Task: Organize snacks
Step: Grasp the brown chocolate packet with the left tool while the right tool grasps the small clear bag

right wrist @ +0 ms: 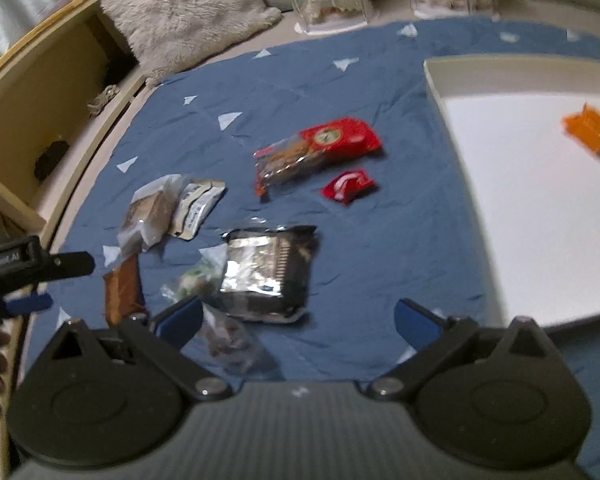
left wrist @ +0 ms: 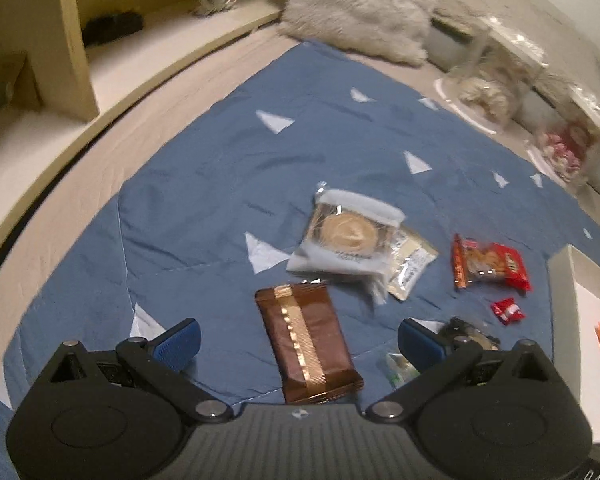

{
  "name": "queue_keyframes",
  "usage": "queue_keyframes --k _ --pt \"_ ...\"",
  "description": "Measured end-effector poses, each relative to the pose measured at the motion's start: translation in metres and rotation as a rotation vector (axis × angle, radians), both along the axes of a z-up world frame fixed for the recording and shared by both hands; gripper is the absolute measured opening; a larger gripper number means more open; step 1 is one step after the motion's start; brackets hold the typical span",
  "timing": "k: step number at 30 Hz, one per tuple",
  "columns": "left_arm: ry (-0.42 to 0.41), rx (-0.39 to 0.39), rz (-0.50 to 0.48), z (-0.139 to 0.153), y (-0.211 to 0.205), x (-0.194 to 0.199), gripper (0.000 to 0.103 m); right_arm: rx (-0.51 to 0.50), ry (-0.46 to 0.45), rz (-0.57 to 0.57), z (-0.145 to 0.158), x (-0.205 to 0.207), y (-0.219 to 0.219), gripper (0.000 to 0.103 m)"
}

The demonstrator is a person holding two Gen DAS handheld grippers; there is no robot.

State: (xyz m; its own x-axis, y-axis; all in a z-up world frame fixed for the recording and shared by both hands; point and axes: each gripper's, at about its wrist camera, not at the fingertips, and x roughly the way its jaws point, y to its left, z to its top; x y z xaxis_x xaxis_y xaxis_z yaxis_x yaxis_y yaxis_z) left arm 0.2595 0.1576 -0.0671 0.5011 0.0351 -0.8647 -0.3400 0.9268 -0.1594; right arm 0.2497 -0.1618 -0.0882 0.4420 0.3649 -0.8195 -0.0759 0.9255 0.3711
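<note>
Several snack packets lie loose on a blue cloth (left wrist: pixel 204 168). My left gripper (left wrist: pixel 299 342) is open, and a brown and gold bar (left wrist: pixel 308 344) lies flat between its fingers. Beyond it sit a clear cookie packet (left wrist: pixel 346 236), a red cracker pack (left wrist: pixel 490 266) and a small red candy (left wrist: pixel 508 311). My right gripper (right wrist: pixel 298 322) is open just above a silver foil packet (right wrist: pixel 266 270), with nothing held. The red cracker pack (right wrist: pixel 320 152) and small red candy (right wrist: pixel 348 186) lie further out. A white box (right wrist: pixel 528 200) at the right holds an orange packet (right wrist: pixel 592 136).
A fluffy grey pillow (left wrist: pixel 360 4) lies at the far end, beside clear containers (left wrist: pixel 496 76) of sweets. A wooden shelf unit (left wrist: pixel 72 40) borders the left side. The left gripper's body (right wrist: pixel 28 264) shows at the left edge of the right wrist view.
</note>
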Motion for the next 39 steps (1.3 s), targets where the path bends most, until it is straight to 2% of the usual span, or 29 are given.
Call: queue_keyframes --k 3,6,8,11,14,18,23,29,32,34,39 --pt "0.031 -0.021 0.024 -0.013 0.000 0.005 0.103 0.066 0.058 -0.027 -0.012 0.004 0.004 0.103" --pt "0.065 -0.091 0.078 -0.027 0.005 0.010 0.103 0.133 0.122 -0.083 -0.026 0.007 0.003 0.102" --pt "0.076 -0.115 0.117 -0.034 0.007 0.012 0.103 0.169 0.143 -0.108 -0.030 0.006 0.001 0.093" --pt "0.084 -0.097 0.133 -0.036 0.004 0.015 0.102 0.230 0.189 -0.123 -0.038 0.008 -0.001 0.079" --pt "0.094 -0.067 0.115 -0.037 -0.003 0.017 0.095 0.290 0.230 -0.163 -0.044 0.007 0.001 0.077" --pt "0.108 -0.041 0.108 -0.039 -0.007 0.017 0.091 0.367 0.275 -0.225 -0.054 0.006 0.000 0.075" --pt "0.122 -0.011 0.117 -0.039 -0.007 0.017 0.078 0.377 0.260 -0.204 -0.058 0.002 0.008 0.057" --pt "0.121 0.030 0.096 -0.042 -0.009 0.019 0.068 0.317 0.188 -0.185 -0.057 -0.004 0.021 0.055" --pt "0.121 0.058 0.072 -0.042 -0.011 0.019 0.059 0.284 0.164 -0.158 -0.054 -0.004 0.022 0.039" --pt "0.119 0.061 0.060 -0.041 -0.011 0.019 0.046 0.261 0.142 -0.120 -0.049 -0.004 0.024 0.039" --pt "0.109 0.033 0.047 -0.037 -0.007 0.013 0.042 0.259 0.094 -0.047 -0.034 -0.001 0.023 0.038"
